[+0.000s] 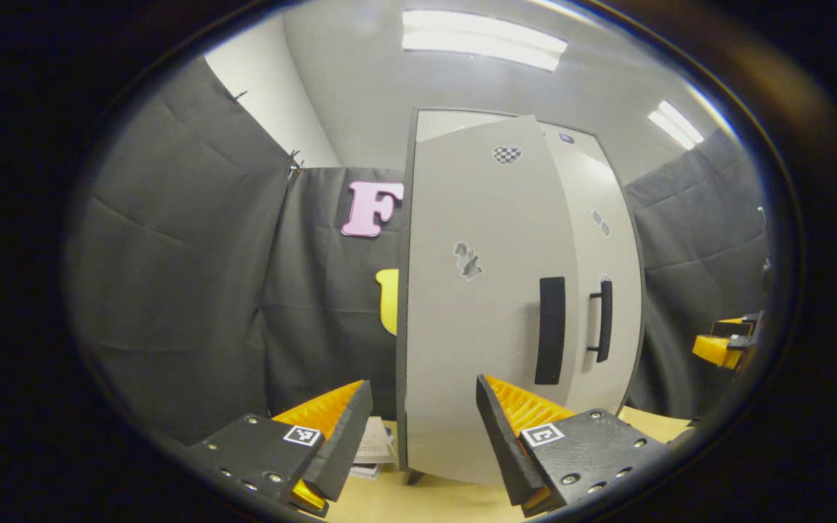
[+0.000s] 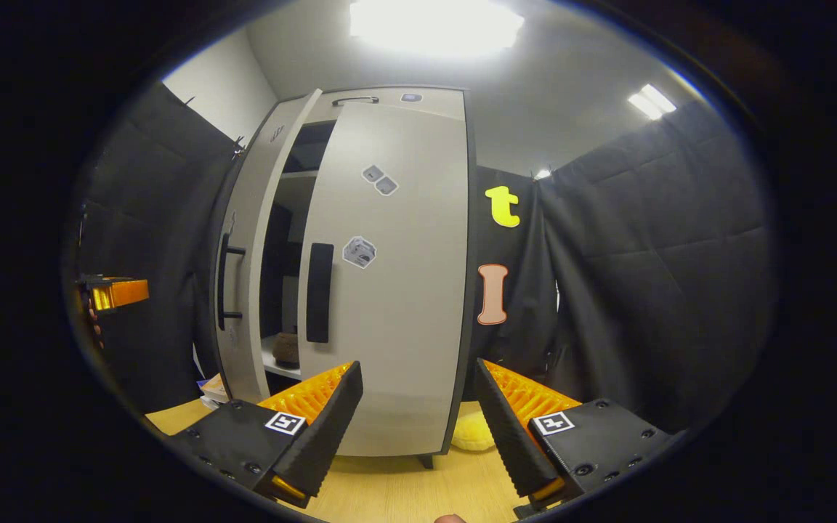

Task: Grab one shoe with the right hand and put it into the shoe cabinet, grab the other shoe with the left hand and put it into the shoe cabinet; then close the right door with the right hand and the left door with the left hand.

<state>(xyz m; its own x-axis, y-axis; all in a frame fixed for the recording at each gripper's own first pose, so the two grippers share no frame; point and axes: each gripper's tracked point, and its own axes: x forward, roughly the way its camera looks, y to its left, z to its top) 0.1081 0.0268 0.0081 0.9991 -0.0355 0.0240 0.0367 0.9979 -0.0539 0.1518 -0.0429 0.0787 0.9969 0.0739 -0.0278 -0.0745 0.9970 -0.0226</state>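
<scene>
The grey shoe cabinet (image 2: 397, 305) stands on the wooden table with both doors ajar. In the right gripper view the right door (image 2: 404, 240) faces me, its black handle (image 2: 319, 292) beside a dark gap. Through that gap a brown shoe (image 2: 287, 349) rests on a low shelf. The left door (image 2: 244, 240) stands angled at the gap's left. My right gripper (image 2: 415, 365) is open and empty just before the right door. In the left gripper view the left door (image 1: 476, 305) is close ahead, and my left gripper (image 1: 423, 383) is open and empty at its lower edge.
A stack of papers (image 1: 375, 447) lies on the table (image 2: 389, 487) left of the cabinet. A yellow fluffy thing (image 2: 473, 432) sits at the cabinet's right foot. Black cloth walls close in on both sides. Each gripper sees the other far off: the right gripper (image 1: 727, 341), the left gripper (image 2: 113, 292).
</scene>
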